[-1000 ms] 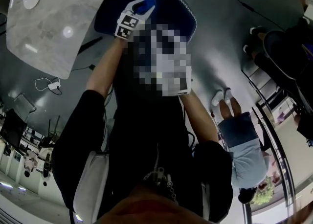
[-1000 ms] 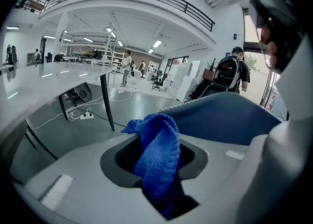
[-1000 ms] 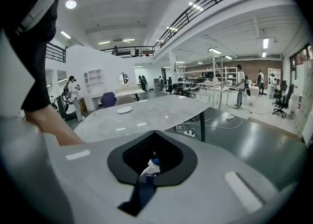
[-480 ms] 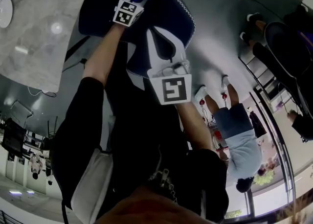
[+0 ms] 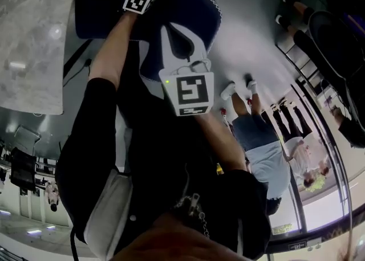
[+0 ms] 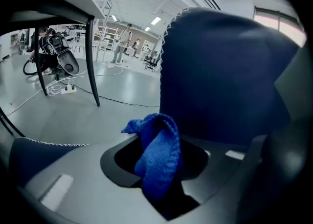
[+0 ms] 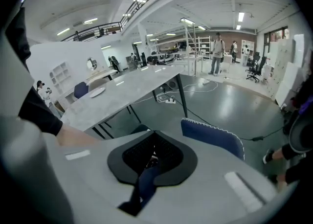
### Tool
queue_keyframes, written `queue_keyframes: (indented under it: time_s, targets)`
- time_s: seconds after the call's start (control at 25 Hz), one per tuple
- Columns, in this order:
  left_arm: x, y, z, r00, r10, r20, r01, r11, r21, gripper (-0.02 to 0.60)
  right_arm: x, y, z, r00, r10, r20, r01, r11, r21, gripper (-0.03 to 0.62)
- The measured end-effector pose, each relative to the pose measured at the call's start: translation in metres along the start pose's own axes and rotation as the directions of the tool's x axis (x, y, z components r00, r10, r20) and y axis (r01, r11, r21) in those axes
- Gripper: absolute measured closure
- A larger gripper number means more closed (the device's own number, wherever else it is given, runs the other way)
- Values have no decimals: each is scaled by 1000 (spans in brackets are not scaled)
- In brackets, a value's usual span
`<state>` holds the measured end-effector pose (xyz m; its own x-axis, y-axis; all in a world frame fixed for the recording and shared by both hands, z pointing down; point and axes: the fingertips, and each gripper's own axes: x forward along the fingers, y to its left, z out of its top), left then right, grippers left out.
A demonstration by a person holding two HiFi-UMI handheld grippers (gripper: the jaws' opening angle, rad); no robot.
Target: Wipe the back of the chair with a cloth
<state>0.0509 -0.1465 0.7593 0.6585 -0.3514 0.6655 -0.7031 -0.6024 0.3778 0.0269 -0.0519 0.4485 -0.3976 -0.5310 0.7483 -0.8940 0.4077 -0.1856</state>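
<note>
Blue knitted cloth (image 6: 157,157) is sitting bunched in the slot of your left hand-held gripper (image 6: 164,196). The jaws are clamping on it, and a loose fold is standing up above them. The cloth is hanging just beside the chair back (image 6: 225,71), at the stitched edge of the dark navy padding. Whether it is touching the fabric I cannot tell.

Your right hand-held gripper (image 7: 143,186) is having its jaws together. A narrow dark strip is showing in the slot between them, and I cannot tell what it is. This gripper is hovering apart from the chair back and is pointing over it toward the marble surface (image 7: 122,96) beyond.

I am judging that you are at the approach step. The cloth is waiting next to the chair back, and the wiping is not clearly under way. For the next move you are needing to turn the left hand-held gripper so that the loose fold is pressing flat against the padding. Then you are dragging it across the chair back in long strokes. Because the cloth is bunched, probably only a small part is making contact. So the pressure should be even, and the hard jaws should not be scraping the fabric.
</note>
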Motion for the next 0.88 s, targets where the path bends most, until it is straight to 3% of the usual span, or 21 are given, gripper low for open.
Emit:
queue_keyframes:
  time_s: [0.2,0.36,0.88]
  targets:
    - [-1,-5,11,999,-50,16,50,999,6,445,8,2,-11,998,-1,-66,3,999,32,591]
    - [-16,0,20,997,-71,40,72,997,-21,445,13,17,-11,997,46,-65,-43,998,47,591]
    - [-61,-47,59,994,-54,100,55,998,-7,446,-3,29,-11,991,129,-38,-127,990,58,591]
